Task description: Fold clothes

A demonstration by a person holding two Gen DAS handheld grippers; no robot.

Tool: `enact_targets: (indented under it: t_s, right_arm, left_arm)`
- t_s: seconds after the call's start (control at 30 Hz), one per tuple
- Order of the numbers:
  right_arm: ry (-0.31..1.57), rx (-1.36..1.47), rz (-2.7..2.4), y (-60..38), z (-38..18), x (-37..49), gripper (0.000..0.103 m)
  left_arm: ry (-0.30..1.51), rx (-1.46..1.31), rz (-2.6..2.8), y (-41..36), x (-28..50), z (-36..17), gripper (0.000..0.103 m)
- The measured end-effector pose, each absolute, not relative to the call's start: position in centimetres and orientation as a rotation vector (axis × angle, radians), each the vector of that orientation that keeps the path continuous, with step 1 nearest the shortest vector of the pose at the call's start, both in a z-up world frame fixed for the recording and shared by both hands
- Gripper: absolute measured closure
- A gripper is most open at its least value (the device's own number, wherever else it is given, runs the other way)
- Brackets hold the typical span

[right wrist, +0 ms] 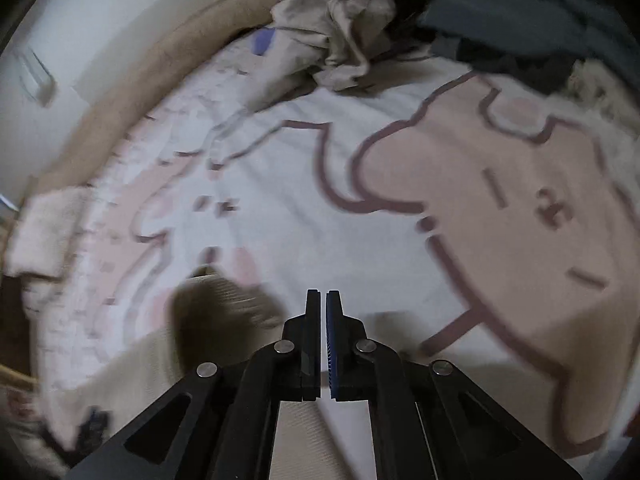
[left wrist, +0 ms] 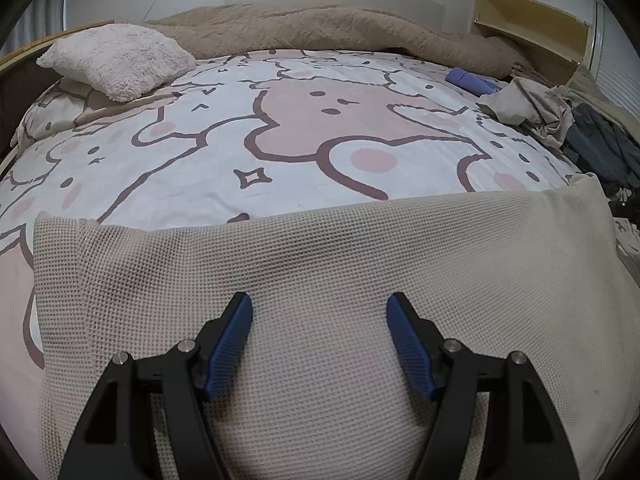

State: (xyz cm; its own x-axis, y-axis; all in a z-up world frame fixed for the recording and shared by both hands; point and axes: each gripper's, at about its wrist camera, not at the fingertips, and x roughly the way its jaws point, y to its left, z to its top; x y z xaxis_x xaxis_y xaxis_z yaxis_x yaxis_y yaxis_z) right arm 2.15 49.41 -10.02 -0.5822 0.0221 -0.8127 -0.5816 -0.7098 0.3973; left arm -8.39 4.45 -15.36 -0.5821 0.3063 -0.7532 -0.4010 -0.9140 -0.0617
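A beige waffle-knit garment [left wrist: 320,256] lies flat across the near part of the bed. My left gripper [left wrist: 319,312] is open just above it, its blue pads [left wrist: 230,344] spread wide and holding nothing. In the blurred right wrist view, my right gripper [right wrist: 323,300] is shut, with only a thin slit between the fingers. A corner of the beige garment [right wrist: 224,304] rises beside it on the left, and more beige cloth [right wrist: 296,436] shows under the fingers. Whether the fingers pinch cloth is hidden.
A cartoon-print bedsheet [left wrist: 304,128] covers the bed. A fluffy white pillow [left wrist: 120,60] lies at the back left, a tan blanket [left wrist: 320,28] along the head. A pile of crumpled clothes [left wrist: 560,120] sits at the right, also in the right wrist view [right wrist: 352,28].
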Motion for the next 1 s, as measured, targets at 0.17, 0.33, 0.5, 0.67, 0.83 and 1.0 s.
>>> enact_targets:
  t_s: [0.17,0.33,0.5,0.67,0.83,1.0]
  right_arm:
    - [1.145,-1.121,2.505,46.3,-8.1,2.3,0.099]
    - [1.146,-1.217,2.545,44.3,-7.8,-0.3,0.099]
    - [1.083,-1.315,2.516,43.8,-8.3,-1.8,0.098]
    - [0.964,-1.238,2.550,43.5,-7.4,-1.0,0.098]
    - [0.149,-0.732,2.647,38.5,-3.4,2.6,0.046]
    - [0.484,-1.030,2.515,41.1,-5.7,2.0,0.054]
  left_arm:
    - [0.146,-1.151,2.476,4.2,-8.5,-15.3,0.033]
    - [0.064,-1.157,2.496,2.0,-8.6,-12.5,0.033]
    - [0.037,-1.194,2.568,-3.1,-8.7,-9.7,0.033]
    - [0.047,-1.256,2.643,-8.5,-9.1,-7.6,0.028]
    - [0.043,-1.335,2.691,-12.1,-9.6,-7.7,0.027]
    - [0.031,-1.431,2.664,-13.1,-10.6,-9.6,0.027]
